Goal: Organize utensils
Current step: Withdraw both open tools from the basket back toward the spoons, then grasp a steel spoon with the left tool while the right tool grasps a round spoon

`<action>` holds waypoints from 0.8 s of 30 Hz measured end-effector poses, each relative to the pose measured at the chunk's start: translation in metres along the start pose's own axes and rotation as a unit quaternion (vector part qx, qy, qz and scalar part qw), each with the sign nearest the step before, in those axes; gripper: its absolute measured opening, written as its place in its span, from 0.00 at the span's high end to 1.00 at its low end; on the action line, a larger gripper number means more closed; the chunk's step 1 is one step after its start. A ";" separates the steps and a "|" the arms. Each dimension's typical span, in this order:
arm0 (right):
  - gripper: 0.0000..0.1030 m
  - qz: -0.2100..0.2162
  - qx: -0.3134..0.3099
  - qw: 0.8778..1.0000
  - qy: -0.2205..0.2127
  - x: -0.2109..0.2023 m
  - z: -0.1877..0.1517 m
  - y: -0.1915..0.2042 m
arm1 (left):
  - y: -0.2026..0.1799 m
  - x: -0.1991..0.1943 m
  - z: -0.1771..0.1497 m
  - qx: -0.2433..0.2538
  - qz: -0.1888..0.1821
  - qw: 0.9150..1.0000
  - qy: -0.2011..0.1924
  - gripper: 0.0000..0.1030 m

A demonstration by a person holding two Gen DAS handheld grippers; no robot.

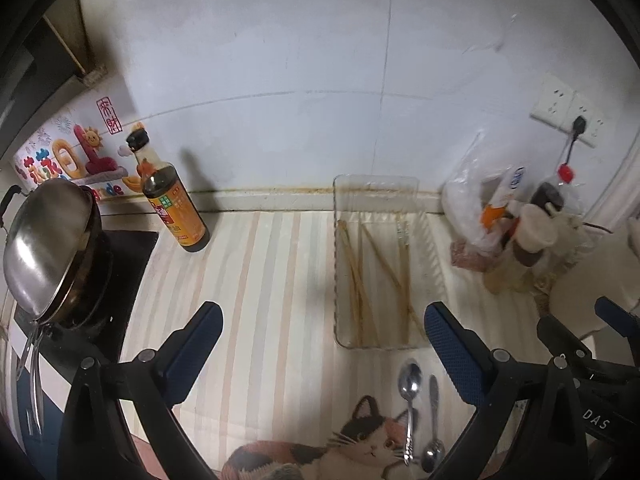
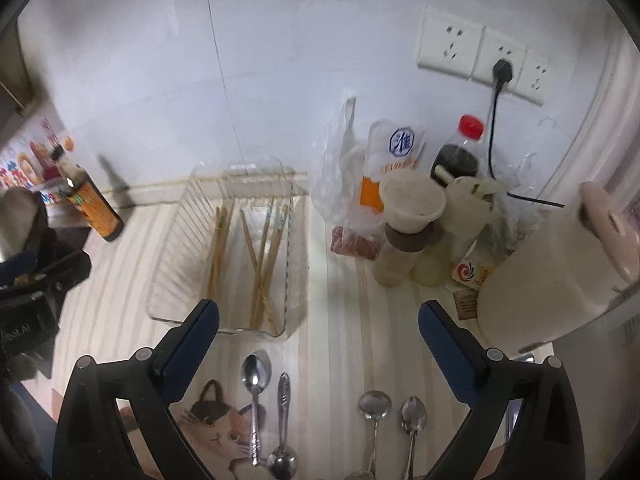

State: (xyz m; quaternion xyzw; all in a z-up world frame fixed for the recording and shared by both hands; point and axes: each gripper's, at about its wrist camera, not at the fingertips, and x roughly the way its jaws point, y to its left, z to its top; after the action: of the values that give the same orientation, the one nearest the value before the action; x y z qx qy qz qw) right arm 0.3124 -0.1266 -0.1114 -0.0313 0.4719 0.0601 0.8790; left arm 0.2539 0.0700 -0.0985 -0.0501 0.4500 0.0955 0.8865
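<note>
A clear plastic tray (image 1: pixel 376 179) (image 2: pixel 172 276) holds several wooden chopsticks (image 1: pixel 360 280) (image 2: pixel 262 264) and stands against the back wall. In front of it several metal spoons lie on the striped counter: two (image 1: pixel 410 380) (image 1: pixel 434 440) on a cat placemat in the left wrist view, and one of them (image 2: pixel 256 372) plus a pair further right (image 2: pixel 374 404) in the right wrist view. My left gripper (image 1: pixel 322 312) hovers open above the counter, just left of the tray's near end. My right gripper (image 2: pixel 320 308) is open too, over the tray's near right corner. Neither holds anything.
A dark sauce bottle (image 1: pixel 172 204) (image 2: pixel 94 208) stands left of the tray. A lidded wok (image 1: pixel 48 248) sits on the stove at far left. Bags, bottles and jars (image 2: pixel 412 216) crowd the right, beside a white appliance (image 2: pixel 560 272). Wall sockets (image 2: pixel 480 56) carry a plugged cord.
</note>
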 end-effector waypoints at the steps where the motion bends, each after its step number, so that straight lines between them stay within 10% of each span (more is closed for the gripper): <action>1: 0.02 0.003 0.002 1.000 -0.005 -0.007 -0.001 -0.001 | 0.000 -0.005 -0.002 -0.002 0.000 1.000 -0.002 0.00; 12: 0.04 0.016 0.071 0.997 0.028 -0.011 -0.051 -0.050 | -0.021 0.016 -0.051 0.004 -0.007 0.998 0.057 0.00; 16: 0.37 0.016 0.113 0.989 0.096 0.020 -0.084 -0.082 | -0.044 0.073 -0.088 0.012 -0.029 0.990 0.141 0.03; 24: 0.42 0.007 0.183 0.968 0.173 0.058 -0.141 -0.136 | -0.093 0.161 -0.137 0.037 -0.063 0.962 0.263 0.50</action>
State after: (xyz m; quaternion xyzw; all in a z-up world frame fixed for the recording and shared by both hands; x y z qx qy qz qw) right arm 0.2460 -0.2725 -0.2376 0.1238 0.6204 -0.0273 0.7740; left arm 0.2587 -0.0253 -0.3088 -0.0689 0.6662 0.0058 0.7426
